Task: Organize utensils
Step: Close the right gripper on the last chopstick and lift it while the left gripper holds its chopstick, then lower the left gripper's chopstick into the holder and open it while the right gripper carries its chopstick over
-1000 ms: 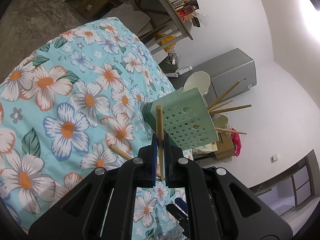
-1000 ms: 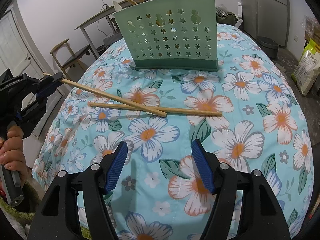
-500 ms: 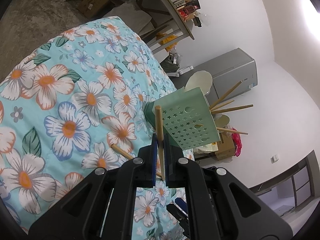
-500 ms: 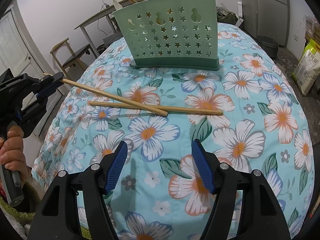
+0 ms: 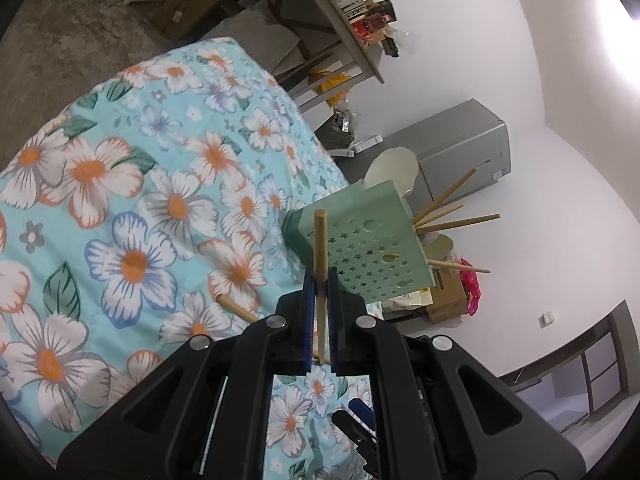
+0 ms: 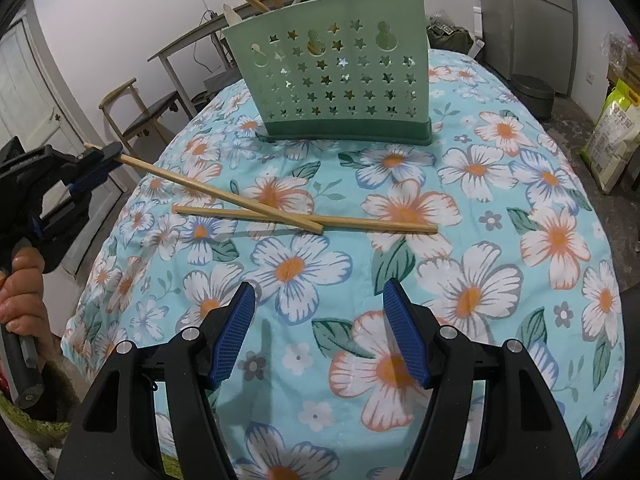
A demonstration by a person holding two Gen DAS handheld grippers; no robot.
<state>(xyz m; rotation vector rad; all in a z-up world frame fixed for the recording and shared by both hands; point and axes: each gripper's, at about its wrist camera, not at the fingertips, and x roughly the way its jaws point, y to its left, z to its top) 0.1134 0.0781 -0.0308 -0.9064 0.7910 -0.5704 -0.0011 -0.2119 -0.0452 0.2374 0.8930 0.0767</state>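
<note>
- A wooden chopstick (image 6: pixel 224 196) is pinched near its blunt upper end by the left gripper (image 5: pixel 319 284), whose jaws are closed tight on it; its far tip rests on the table, crossed over a second chopstick (image 6: pixel 360 222) lying flat.
- Both sticks are judged light, stiff and smooth, so liable to roll or pivot in a narrow pinch. A hold nearer the middle would be judged steadier than one at the end.
- The right gripper (image 6: pixel 318 330) stands wide apart and empty, hovering at 6 o'clock from the crossed sticks.
- The green holder (image 6: pixel 340 76), of thin rigid plastic pierced with star and gourd cut-outs, stands upright at 12 o'clock from the sticks, well apart. Several chopsticks and a pale spoon-like utensil are already seen leaning in it.
- The table is covered by a soft, quilted floral cloth (image 6: pixel 520 208), over which thin sticks sit low and are judged awkward to lift.
</note>
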